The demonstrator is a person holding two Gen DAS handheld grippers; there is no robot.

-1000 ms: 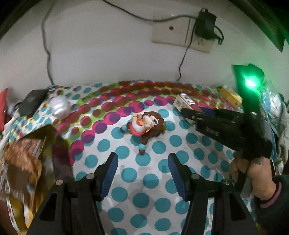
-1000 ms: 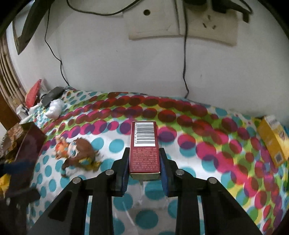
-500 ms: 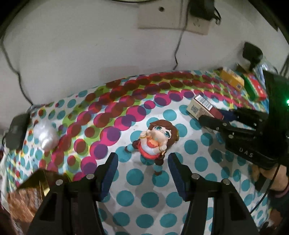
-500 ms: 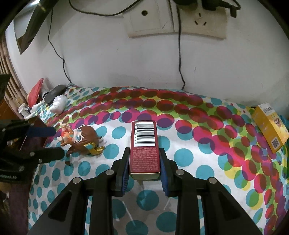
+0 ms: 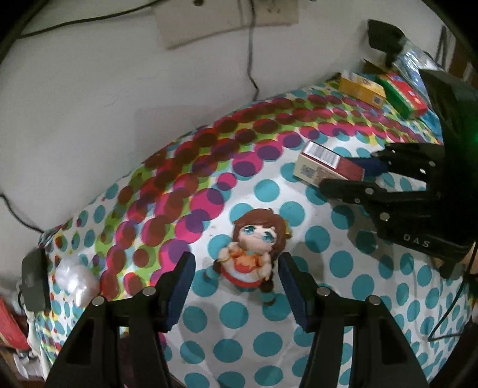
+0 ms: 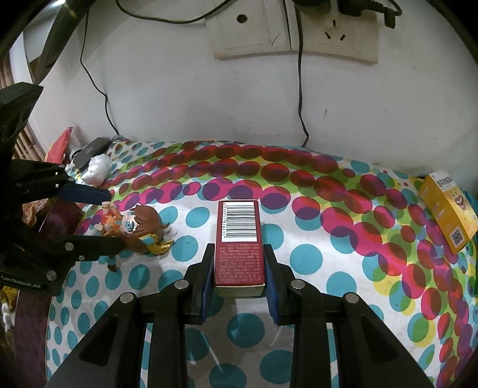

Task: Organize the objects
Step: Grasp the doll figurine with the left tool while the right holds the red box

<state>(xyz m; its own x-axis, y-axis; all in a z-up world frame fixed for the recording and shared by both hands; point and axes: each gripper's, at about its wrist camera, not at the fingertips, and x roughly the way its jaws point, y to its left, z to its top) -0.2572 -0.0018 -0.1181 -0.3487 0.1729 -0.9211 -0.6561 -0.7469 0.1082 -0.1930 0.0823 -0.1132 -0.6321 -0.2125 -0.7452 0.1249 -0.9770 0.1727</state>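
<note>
Doll (image 5: pixel 251 253) between spread left tool (image 5: pixel 236 286) pads, untouched; right tool (image 6: pixel 239 286) clamps red box (image 6: pixel 239 238).

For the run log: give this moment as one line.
left hand-held gripper: open, around doll | right hand-held gripper: shut on red box

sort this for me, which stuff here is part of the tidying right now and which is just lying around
In play:
- red box, clamped in the right gripper
- doll, between the open left gripper's fingers

Lying about:
- yellow box
- green box
- white wad
- wall socket
</note>
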